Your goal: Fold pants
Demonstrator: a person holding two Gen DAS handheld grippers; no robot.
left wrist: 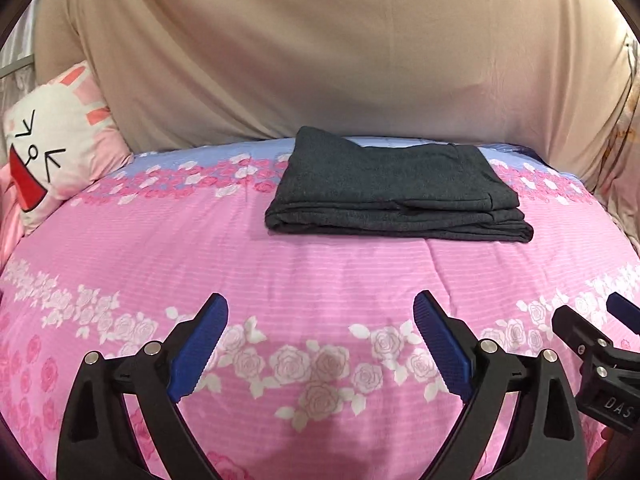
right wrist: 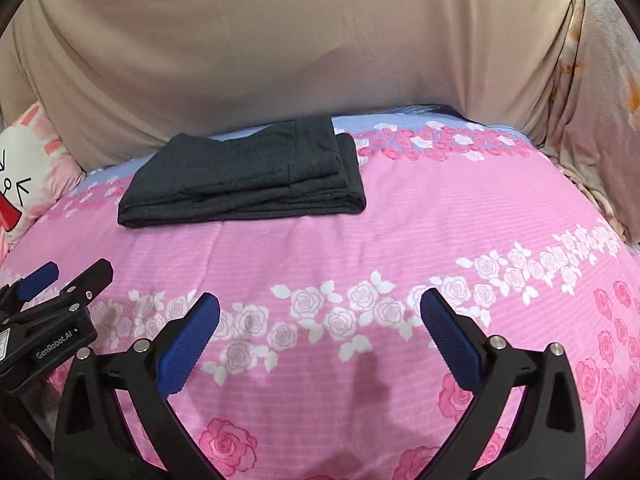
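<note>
we hold the left hand-held gripper [left wrist: 320, 336] and right hand-held gripper [right wrist: 320, 332] wide open and empty, well clear of the pants [left wrist: 396, 188], which lie folded on the bed [left wrist: 320, 272], so the stack stays undisturbed.

My right gripper [left wrist: 612, 320] shows only partly, cut off at the left wrist view's right edge. The white rabbit-face pillow [right wrist: 24, 176] at the pink rose-print bedspread's [right wrist: 400, 232] far left corner is clipped too. The folded dark grey pants [left wrist: 396, 188] hide their underside and inner layers.
</note>
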